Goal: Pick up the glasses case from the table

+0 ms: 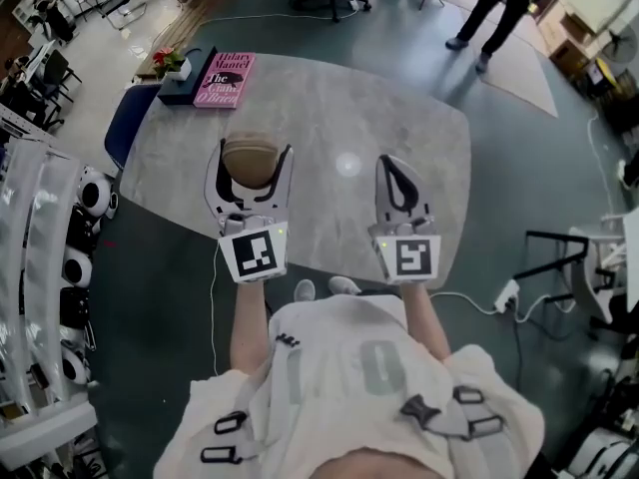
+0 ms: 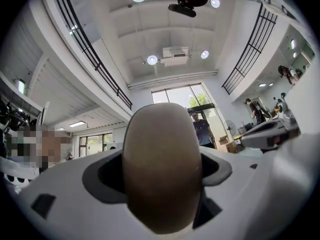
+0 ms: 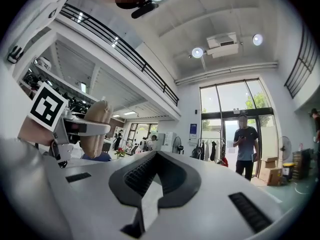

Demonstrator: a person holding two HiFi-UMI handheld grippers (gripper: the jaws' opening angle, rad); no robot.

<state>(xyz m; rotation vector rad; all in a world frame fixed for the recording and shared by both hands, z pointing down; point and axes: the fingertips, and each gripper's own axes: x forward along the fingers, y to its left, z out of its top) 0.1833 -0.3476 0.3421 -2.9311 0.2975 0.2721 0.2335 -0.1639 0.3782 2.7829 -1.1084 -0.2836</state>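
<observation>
Left gripper (image 1: 254,154): its jaws are clenching a tan glasses case (image 1: 250,168), one jaw on each long side. The left gripper view is showing the case's rounded end filling the gap between the two white jaws, which are pressing against it. That camera is looking up toward the ceiling lights, so the gripper is tilting upward.

Location of the case: in the head view it is sitting over the grey table (image 1: 329,118), at about 7 o'clock of the tabletop, near the edge closest to the person. Whether it is touching the tabletop cannot be told.

Right gripper (image 1: 391,164): it is hanging at 3 o'clock of the left gripper, apart from it, over the same near edge. Its jaws are lying closed against each other with nothing between them, as the right gripper view is confirming. That view is also catching the case, standing on end in the left gripper, at 9 o'clock.

Other items: a pink book (image 1: 226,80) is lying at 11 o'clock of the tabletop, touching a dark box (image 1: 186,88) at its 9 o'clock. A person (image 1: 497,10) is standing on the floor at 1 o'clock, well apart from the table.
</observation>
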